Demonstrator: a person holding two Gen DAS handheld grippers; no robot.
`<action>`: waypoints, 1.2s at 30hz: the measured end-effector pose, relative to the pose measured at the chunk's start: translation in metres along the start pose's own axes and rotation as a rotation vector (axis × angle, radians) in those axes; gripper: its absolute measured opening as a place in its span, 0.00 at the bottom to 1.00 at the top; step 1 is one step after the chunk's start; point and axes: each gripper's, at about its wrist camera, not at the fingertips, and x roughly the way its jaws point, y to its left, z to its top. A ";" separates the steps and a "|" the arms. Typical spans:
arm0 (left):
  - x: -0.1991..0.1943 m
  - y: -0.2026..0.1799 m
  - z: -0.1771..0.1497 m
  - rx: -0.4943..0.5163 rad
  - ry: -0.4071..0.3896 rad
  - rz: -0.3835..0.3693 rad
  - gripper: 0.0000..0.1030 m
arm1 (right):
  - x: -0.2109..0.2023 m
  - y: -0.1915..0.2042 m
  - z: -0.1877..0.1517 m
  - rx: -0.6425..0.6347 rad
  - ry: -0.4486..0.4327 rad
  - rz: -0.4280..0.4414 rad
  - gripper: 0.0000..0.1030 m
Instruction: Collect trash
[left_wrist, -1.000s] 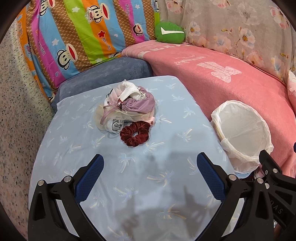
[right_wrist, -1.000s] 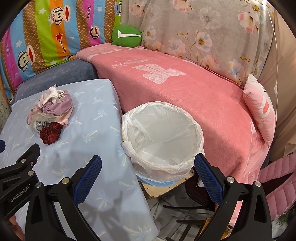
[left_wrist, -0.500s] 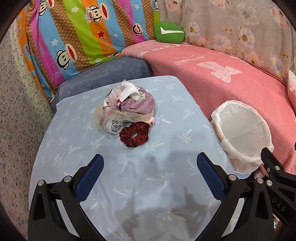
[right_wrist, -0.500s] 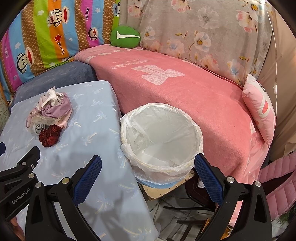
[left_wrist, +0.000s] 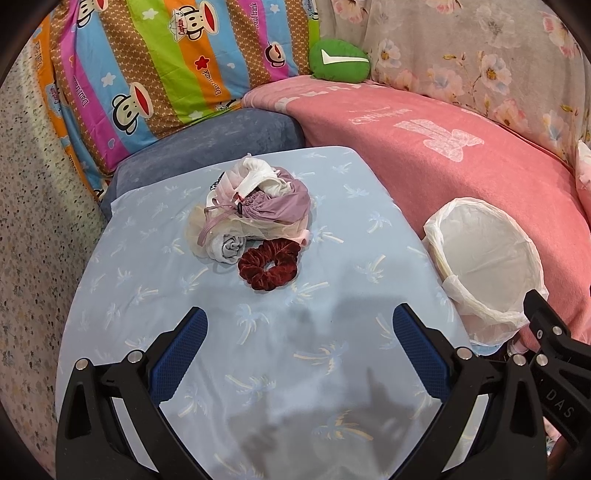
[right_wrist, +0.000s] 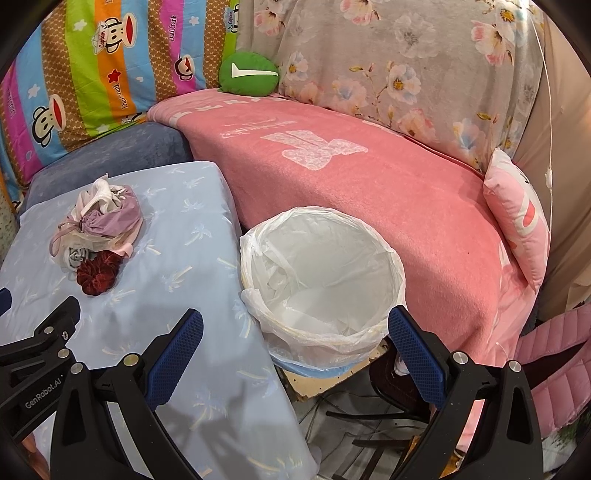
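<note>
A pile of crumpled cloth scraps (left_wrist: 255, 210) with a mauve drawstring pouch lies on the light-blue table (left_wrist: 147, 295). A dark red velvet scrunchie (left_wrist: 269, 264) lies at the pile's near edge; both also show in the right wrist view, pile (right_wrist: 103, 218) and scrunchie (right_wrist: 99, 272). A bin lined with a white bag (left_wrist: 487, 258) stands off the table's right edge, with its open mouth (right_wrist: 321, 280) in front of the right gripper. My left gripper (left_wrist: 298, 354) is open and empty above the table, short of the scrunchie. My right gripper (right_wrist: 295, 354) is open and empty over the bin's near rim.
A pink blanket (right_wrist: 369, 177) covers the sofa behind the bin. A striped monkey-print cover (left_wrist: 155, 70), a green cushion (left_wrist: 340, 61) and a pink pillow (right_wrist: 517, 218) lie around. Dark chair legs and cables (right_wrist: 369, 424) sit on the floor below the bin.
Both views have shifted slightly; the pile and scrunchie sit a little higher in the left wrist view. Both grippers stay open and empty.
</note>
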 end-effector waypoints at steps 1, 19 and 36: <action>0.001 0.001 -0.001 -0.001 0.002 -0.001 0.93 | 0.000 0.000 0.000 0.001 0.000 0.000 0.94; 0.013 0.013 -0.002 -0.002 0.007 -0.032 0.93 | 0.006 0.012 0.005 0.001 -0.013 -0.013 0.94; 0.051 0.084 0.023 -0.072 -0.028 -0.020 0.93 | 0.025 0.068 0.031 -0.025 -0.025 0.069 0.94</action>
